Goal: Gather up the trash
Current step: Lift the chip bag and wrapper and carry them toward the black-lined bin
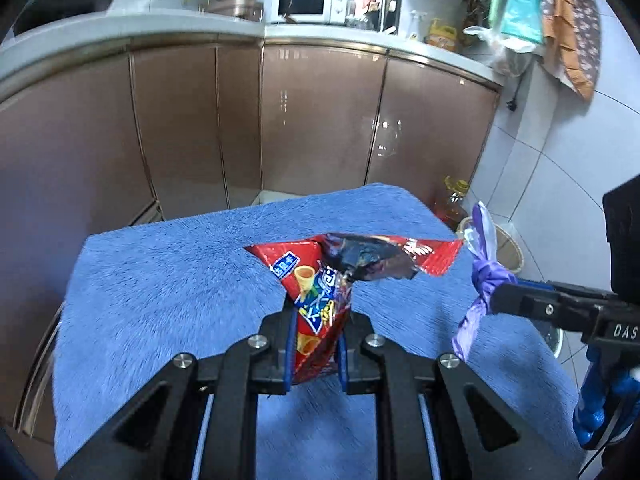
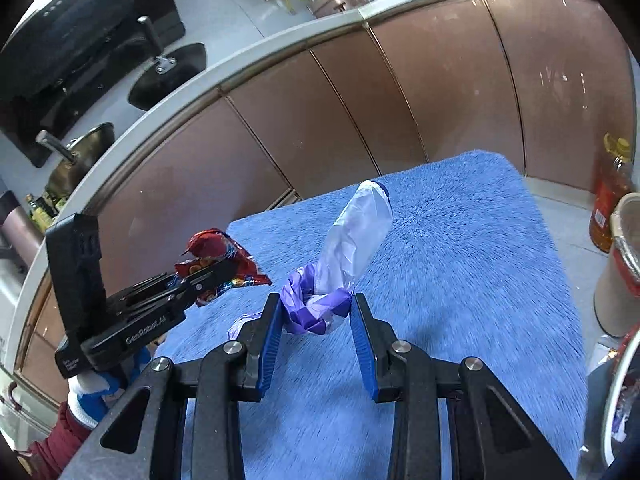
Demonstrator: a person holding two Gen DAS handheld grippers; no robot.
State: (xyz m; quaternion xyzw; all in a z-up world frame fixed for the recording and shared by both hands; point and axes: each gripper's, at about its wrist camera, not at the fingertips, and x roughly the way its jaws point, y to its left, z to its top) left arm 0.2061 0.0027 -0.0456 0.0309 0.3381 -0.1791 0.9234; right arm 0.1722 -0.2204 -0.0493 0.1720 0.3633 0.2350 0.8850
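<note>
Red snack bag (image 1: pixel 320 304) is up off the blue fuzzy towel (image 1: pixel 168 288), pinched between the fingers of the left gripper (image 1: pixel 316 344), torn top flopping open above it. The right gripper (image 2: pixel 316 320) is clamped on a knotted purple plastic bag (image 2: pixel 320 308), its pale end sticking up over the towel-covered worktop. Both are held side by side, near each other but not touching. Brown cabinet doors (image 1: pixel 320 120) sit behind, with a bottle of cooking oil (image 1: pixel 452 200) on the floor.
</note>
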